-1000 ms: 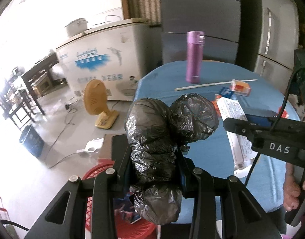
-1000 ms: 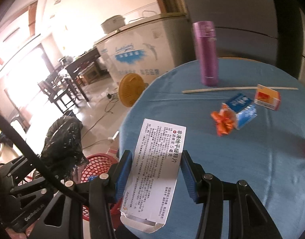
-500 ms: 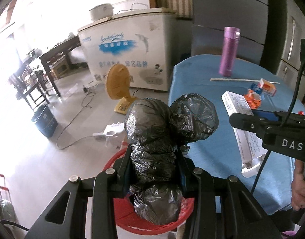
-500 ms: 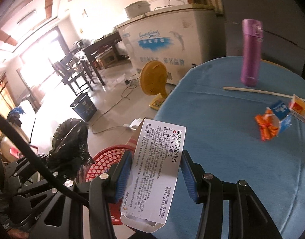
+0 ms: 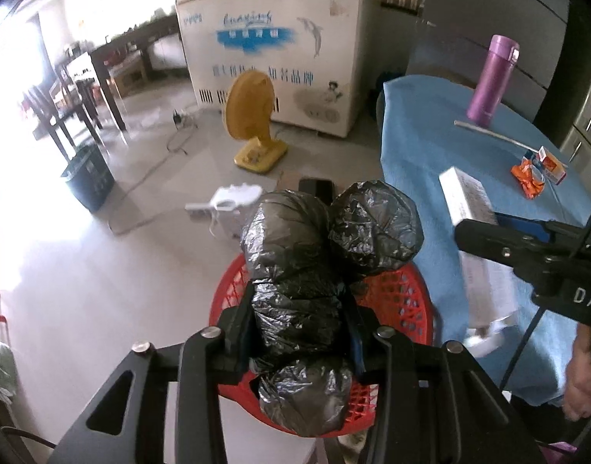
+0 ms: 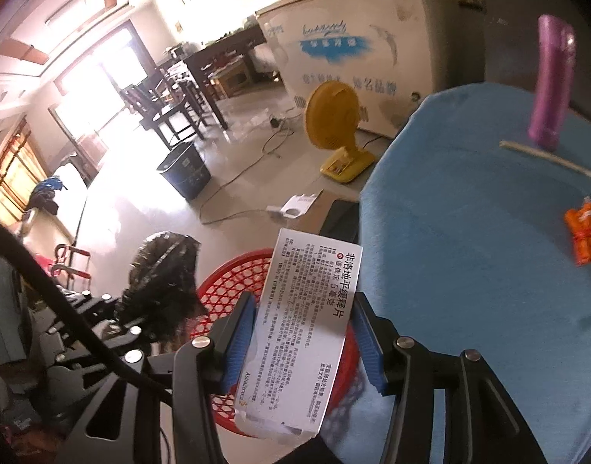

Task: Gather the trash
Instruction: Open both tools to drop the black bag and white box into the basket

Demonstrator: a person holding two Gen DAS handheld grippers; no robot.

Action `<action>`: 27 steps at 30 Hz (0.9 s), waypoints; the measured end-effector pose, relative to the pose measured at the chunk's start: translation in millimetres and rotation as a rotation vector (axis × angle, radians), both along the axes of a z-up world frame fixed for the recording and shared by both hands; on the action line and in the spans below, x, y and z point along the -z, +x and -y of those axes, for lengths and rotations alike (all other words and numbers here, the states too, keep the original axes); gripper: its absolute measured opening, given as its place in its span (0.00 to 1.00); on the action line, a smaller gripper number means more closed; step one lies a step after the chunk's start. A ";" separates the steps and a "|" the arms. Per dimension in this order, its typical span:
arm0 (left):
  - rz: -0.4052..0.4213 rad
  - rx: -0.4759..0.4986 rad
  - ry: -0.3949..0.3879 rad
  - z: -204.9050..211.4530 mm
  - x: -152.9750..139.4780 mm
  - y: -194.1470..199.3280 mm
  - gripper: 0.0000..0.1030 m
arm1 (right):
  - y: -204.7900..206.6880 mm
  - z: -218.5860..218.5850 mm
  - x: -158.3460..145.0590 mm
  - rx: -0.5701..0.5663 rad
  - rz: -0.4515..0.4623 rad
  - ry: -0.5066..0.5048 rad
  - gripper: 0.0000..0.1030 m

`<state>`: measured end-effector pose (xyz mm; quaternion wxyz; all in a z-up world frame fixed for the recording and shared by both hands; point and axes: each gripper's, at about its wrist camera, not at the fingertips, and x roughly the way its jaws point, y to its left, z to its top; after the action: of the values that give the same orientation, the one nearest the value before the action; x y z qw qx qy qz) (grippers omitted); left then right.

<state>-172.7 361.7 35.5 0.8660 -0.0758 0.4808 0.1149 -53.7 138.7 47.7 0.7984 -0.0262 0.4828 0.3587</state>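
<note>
My left gripper (image 5: 301,328) is shut on a crumpled black plastic bag (image 5: 314,263) and holds it above a red mesh basket (image 5: 403,297) on the floor beside the table. My right gripper (image 6: 303,328) is shut on a white medicine box (image 6: 307,321) with black print, held over the basket's (image 6: 225,290) edge. The box also shows in the left wrist view (image 5: 465,193), and the bag in the right wrist view (image 6: 164,270).
The blue-clothed table (image 5: 423,147) holds a purple flask (image 5: 492,77), a long white stick (image 5: 500,139), an orange wrapper (image 5: 529,181) and a small carton (image 5: 550,162). On the floor are a yellow fan (image 5: 252,123), a white power strip (image 5: 225,201), a dark bin (image 5: 88,178) and a chest freezer (image 5: 272,58).
Both grippers have moved left off the table and now hang over the red basket, each still holding its item. The table has shifted to the right in both views.
</note>
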 end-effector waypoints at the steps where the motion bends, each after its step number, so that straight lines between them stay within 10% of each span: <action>1: -0.008 0.003 -0.013 -1.6 3.8 -0.3 0.42 | 0.7 -4.2 4.3 -0.001 -0.008 0.004 0.53; 5: -0.027 -0.006 -0.020 -5.6 9.0 -1.0 0.57 | 3.7 -17.3 19.7 -0.021 -0.082 0.015 0.57; 14: -0.052 0.002 -0.016 4.3 14.3 -4.6 0.59 | 11.8 13.1 24.3 0.033 -0.099 0.079 0.58; 27: -0.078 0.195 0.021 106.7 7.6 15.9 0.59 | 26.0 152.4 10.0 0.299 -0.076 0.152 0.58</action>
<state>-156.7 255.1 27.9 0.8543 -0.0151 0.5181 0.0376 -27.7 -13.7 37.7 0.8239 0.1200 0.4824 0.2722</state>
